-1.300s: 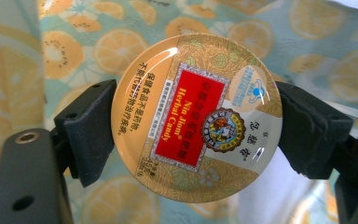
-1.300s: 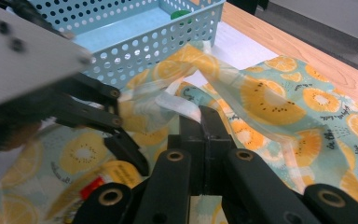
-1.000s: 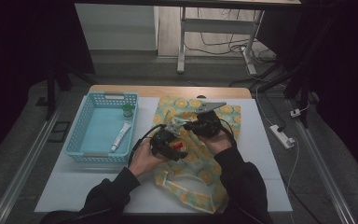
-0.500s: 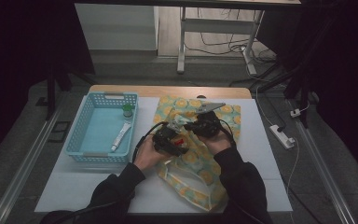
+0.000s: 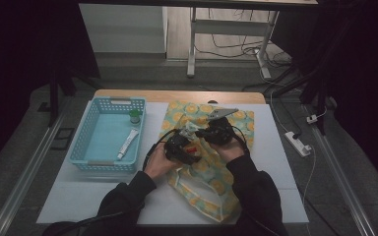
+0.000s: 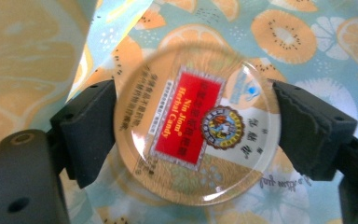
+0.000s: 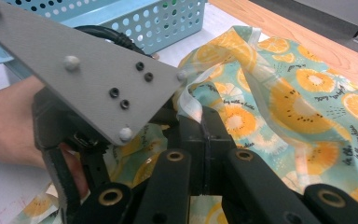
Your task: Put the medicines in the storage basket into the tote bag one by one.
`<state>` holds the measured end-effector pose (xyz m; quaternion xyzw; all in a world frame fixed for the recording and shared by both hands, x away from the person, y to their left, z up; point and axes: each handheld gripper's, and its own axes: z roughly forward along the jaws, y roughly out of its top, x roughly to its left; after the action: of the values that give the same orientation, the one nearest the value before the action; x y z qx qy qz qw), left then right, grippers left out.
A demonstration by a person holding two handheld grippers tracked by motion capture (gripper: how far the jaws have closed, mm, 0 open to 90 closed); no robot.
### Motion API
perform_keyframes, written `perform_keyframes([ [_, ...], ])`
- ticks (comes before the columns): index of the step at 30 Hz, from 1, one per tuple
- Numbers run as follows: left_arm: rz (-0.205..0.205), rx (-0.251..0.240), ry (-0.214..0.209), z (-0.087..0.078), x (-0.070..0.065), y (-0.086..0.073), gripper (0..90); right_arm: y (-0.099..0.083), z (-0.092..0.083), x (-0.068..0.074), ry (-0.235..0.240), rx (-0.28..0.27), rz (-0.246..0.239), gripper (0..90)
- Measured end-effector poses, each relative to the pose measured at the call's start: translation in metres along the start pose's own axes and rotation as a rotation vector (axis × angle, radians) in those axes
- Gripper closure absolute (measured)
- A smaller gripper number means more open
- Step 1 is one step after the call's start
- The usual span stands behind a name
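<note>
Two grippers meet over the fruit-print bag; the left gripper clasps a round herbal candy tin above the bag's fabric; the right gripper is clenched on the bag's edge.

High view down over the table; both tool views close, sharing the fruit-print bag.

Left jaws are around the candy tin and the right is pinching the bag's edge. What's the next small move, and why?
Probably ease the left gripper forward and down, carrying the round candy tin into the fruit-print bag. The tin sits clamped between its pads, over the fabric, and the right gripper holds the bag's edge up.
</note>
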<state>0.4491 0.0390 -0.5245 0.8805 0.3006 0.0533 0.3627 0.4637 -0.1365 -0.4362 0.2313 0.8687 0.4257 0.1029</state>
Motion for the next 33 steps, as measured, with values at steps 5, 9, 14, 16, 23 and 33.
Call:
perform_keyframes([
  [5,-0.005,-0.004,-0.007,-0.011,-0.005,0.003,15.1,0.0,-0.002,-0.001,0.0,-0.008,0.004,90.0],
  [9,-0.003,-0.017,-0.027,-0.023,-0.011,0.006,12.7,0.0,-0.003,-0.002,0.001,-0.008,0.006,90.0],
  [14,-0.001,-0.026,-0.035,-0.038,-0.017,0.009,10.7,0.0,-0.004,-0.001,0.003,-0.013,0.006,90.0],
  [16,-0.007,-0.031,-0.057,-0.045,-0.019,0.01,9.3,0.001,-0.005,-0.001,0.003,-0.016,0.004,90.0],
  [23,-0.022,-0.046,-0.092,-0.062,-0.022,0.01,3.2,0.002,-0.007,-0.001,0.006,-0.022,0.003,90.0],
  [33,-0.032,-0.066,-0.094,-0.089,-0.017,0.003,0.0,0.002,-0.008,-0.001,0.007,-0.025,0.002,90.0],
])
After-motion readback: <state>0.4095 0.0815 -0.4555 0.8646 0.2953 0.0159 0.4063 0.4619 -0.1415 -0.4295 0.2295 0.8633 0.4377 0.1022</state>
